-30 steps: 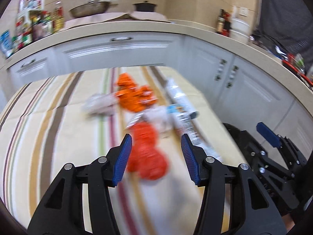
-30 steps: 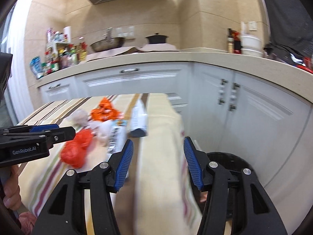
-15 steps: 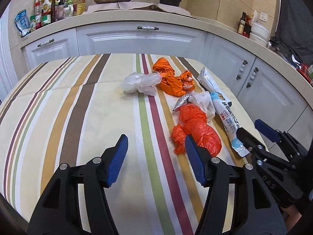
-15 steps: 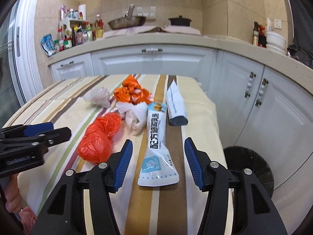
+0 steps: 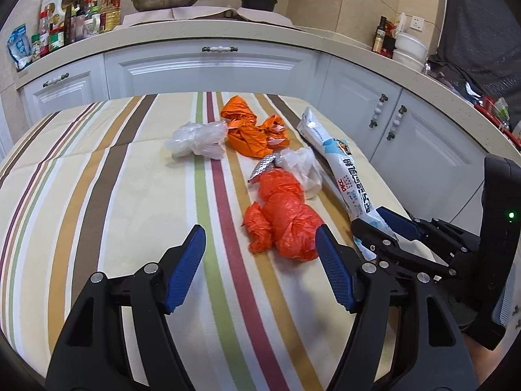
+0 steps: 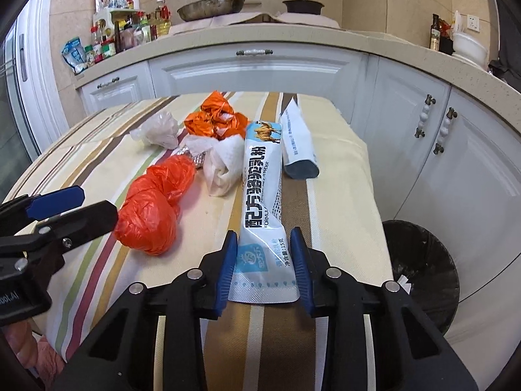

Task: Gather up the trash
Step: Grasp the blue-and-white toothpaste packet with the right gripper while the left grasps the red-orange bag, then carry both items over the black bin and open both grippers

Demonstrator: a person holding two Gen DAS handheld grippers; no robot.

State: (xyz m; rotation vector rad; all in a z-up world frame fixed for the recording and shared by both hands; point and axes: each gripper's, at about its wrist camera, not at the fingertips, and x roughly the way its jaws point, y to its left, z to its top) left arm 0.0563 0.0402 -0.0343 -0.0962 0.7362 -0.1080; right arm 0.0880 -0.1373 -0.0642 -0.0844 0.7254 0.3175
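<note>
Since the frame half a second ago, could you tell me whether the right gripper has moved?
Yes. The right gripper has advanced along the striped table; its jaws now straddle the milk powder sachet end.

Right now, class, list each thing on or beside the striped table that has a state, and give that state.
left gripper: open, empty.
right gripper: closing round the sachet's near end.
milk powder sachet: lying flat.
red bag: crumpled.
orange bag: crumpled.
clear bag: scrunched.
paper towel: wadded.
bin: open, lined.

Striped cream tablecloth (image 5: 97, 176) on table. White panelled cabinets (image 6: 254, 71) under beige speckled countertop (image 6: 407, 52). Metal wok (image 6: 211, 8), black lidded pot (image 6: 302, 6), bottles and jars on rack (image 5: 71, 22), white stacked bowls (image 5: 408, 49).
</note>
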